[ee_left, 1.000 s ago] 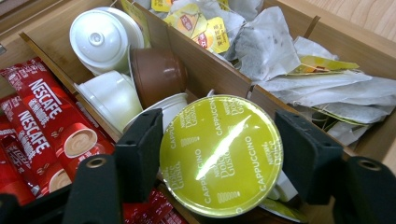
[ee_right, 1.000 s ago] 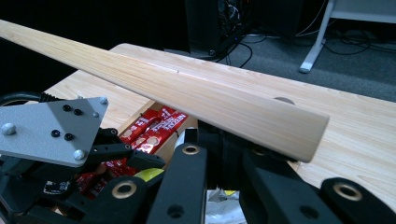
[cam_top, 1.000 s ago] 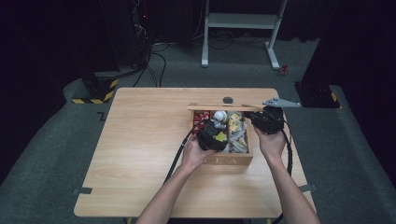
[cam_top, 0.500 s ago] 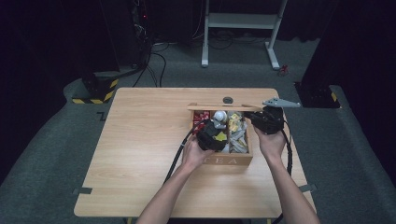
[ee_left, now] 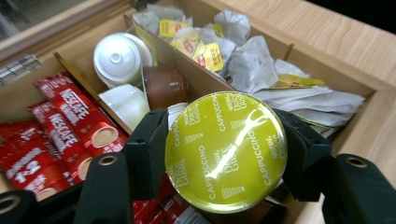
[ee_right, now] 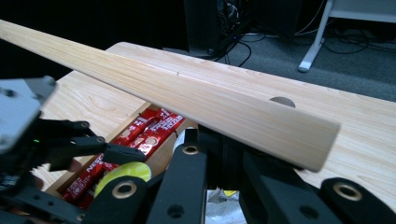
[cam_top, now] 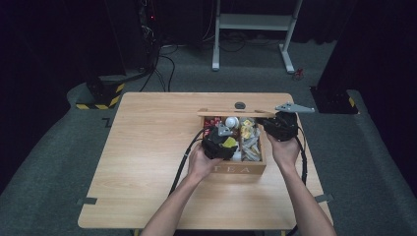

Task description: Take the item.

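Note:
A wooden tea box (cam_top: 236, 168) marked TEA stands right of centre on the table. My left gripper (ee_left: 224, 142) is shut on a yellow-green cappuccino capsule (ee_left: 226, 150) and holds it just above the box's middle compartment. From above, the left gripper (cam_top: 220, 142) hangs over the box with the capsule (cam_top: 229, 142) in it. My right gripper (cam_top: 275, 127) is at the box's far right corner, shut on the edge of the raised wooden lid (cam_top: 231, 113). In the right gripper view, the lid (ee_right: 196, 95) runs across above the right gripper (ee_right: 210, 140).
The box holds red Nescafe sachets (ee_left: 60, 126), white capsules (ee_left: 116, 58), a brown capsule (ee_left: 164, 86) and paper tea bags (ee_left: 261, 70). A round cable hole (cam_top: 240, 105) sits in the table (cam_top: 147, 147) behind the box. A white desk frame (cam_top: 255, 29) stands beyond.

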A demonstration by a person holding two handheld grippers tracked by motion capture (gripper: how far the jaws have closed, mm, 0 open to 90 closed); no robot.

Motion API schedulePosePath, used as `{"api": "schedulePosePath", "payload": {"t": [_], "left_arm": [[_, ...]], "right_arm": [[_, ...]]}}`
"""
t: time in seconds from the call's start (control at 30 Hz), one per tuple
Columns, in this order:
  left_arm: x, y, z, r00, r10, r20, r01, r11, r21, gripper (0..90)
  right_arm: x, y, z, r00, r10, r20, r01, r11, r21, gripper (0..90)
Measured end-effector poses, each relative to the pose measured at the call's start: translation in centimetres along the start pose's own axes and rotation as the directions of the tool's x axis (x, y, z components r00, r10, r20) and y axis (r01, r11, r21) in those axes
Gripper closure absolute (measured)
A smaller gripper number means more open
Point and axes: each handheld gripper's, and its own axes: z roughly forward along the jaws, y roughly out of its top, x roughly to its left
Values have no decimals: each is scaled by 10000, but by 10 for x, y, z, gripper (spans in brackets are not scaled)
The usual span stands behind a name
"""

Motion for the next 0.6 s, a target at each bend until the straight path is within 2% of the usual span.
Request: {"api": "schedulePosePath", "payload": {"t": [0.13, 0.3, 0.6], "left_arm": [[1, 0, -8, 9999, -28, 103, 30, 9999, -136, 407], [0, 0, -15, 9999, 109, 30, -108, 9995, -286, 408], [3, -3, -30, 10000, 45, 14, -45, 9985, -549, 408]], "right_arm": [[0, 0, 0, 10000, -35, 4, 35, 10000, 4, 896], [0, 1, 0, 10000, -34, 11, 33, 10000, 51, 896], [0, 1, 0, 10000, -52, 21, 52, 10000, 67, 896]]}}
